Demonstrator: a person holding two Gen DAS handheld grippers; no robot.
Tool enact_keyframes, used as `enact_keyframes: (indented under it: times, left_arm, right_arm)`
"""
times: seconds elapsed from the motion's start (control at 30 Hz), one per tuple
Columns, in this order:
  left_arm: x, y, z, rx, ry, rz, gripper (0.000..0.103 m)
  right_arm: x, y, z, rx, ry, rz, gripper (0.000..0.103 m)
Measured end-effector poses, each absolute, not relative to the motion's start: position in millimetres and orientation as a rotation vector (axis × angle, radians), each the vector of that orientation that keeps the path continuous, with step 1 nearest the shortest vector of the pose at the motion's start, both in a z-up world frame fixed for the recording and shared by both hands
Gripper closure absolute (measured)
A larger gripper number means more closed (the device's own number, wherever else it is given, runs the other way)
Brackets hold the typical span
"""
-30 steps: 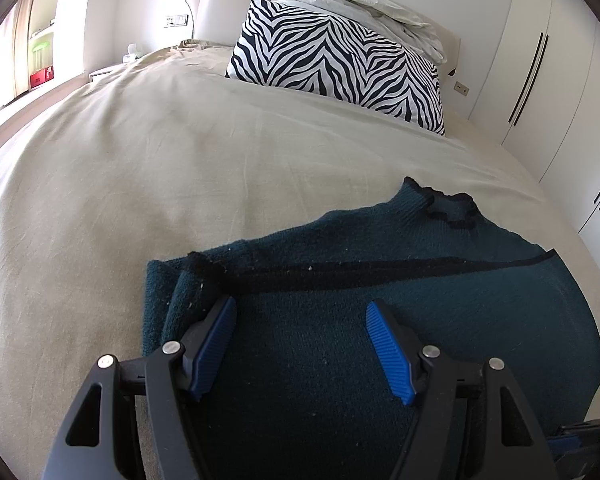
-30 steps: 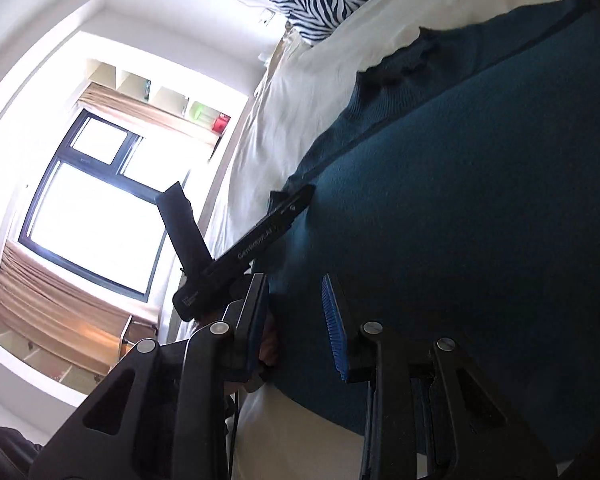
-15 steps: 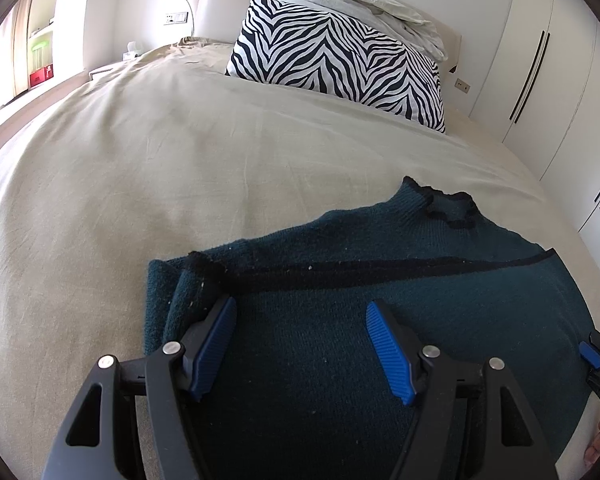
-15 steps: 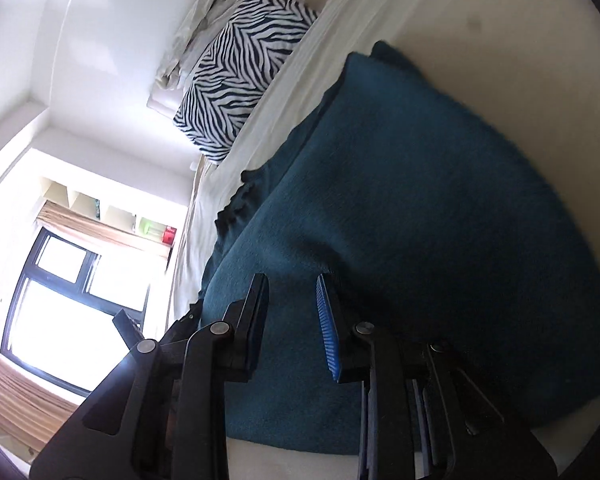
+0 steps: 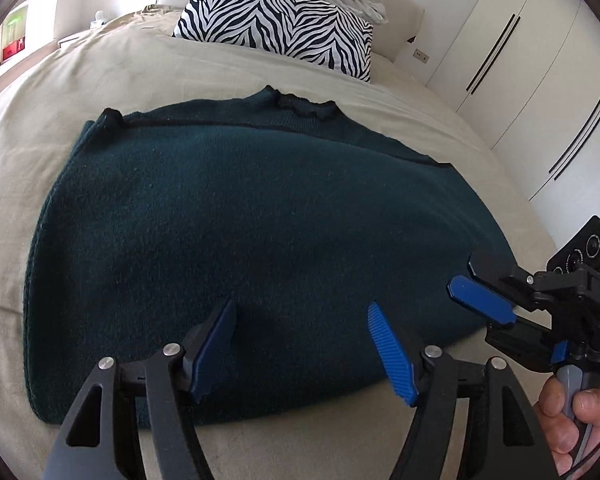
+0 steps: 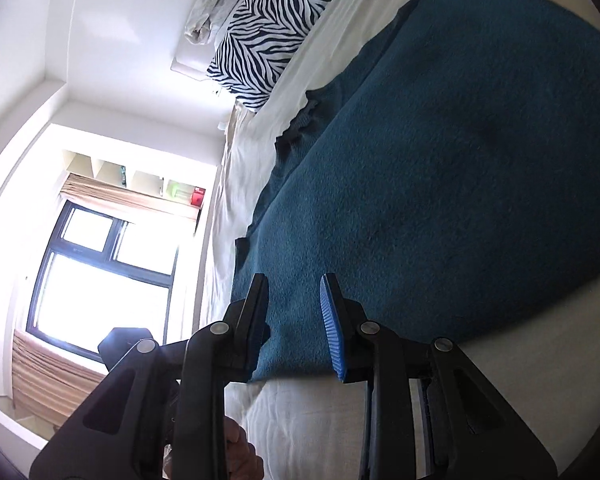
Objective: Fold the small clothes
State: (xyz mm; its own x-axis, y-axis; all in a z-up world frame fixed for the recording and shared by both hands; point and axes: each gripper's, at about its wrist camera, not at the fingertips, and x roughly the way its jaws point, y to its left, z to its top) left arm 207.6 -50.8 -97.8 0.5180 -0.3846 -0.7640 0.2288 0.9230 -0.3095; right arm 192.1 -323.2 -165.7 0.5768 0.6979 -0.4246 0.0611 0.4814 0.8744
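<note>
Here the dark teal sweater [image 5: 252, 216] lies flat on the beige bed cover [image 5: 112, 68], toward the near edge of the bed, with its dark-trimmed collar [image 5: 300, 106] pointing at the headboard end and its hem just short of the near edge. A zebra-striped pillow [image 5: 276, 24] stands at the head of the bed, well apart from the sweater.

The left gripper [image 5: 304, 344] hangs over the sweater's near hem, its blue pads wide apart, nothing between them; whether the tips touch the knit cannot be told. The sweater spreads out ahead of it and to both sides.

The right gripper [image 6: 294, 322] sits at the sweater's right near corner, by the near edge of the bed. Its jaws stand a little apart and have just opened slightly; the sweater's edge shows in the gap between them, but the pads do not press on it. In the left wrist view that gripper [image 5: 482, 300] reaches in from the right, held by a hand [image 5: 576, 412] at the lower right.
</note>
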Motion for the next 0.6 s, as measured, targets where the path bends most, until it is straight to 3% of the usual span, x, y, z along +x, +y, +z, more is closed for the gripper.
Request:
enact_keyframes:
  times: [0.13, 0.6]
  left_arm:
    - [203.2, -45.2, -101.5, -0.148, 0.944, -0.376, 0.035]
    - [189.7, -26.8, -106.0, -0.154, 0.955, -0.355, 0.035]
  right_arm:
    - [196.0, -312.0, -198.0, 0.982, 0.998, 0.434, 0.077]
    - [138.7, -466.0, -196.6, 1.153, 0.672, -0.003, 0.080]
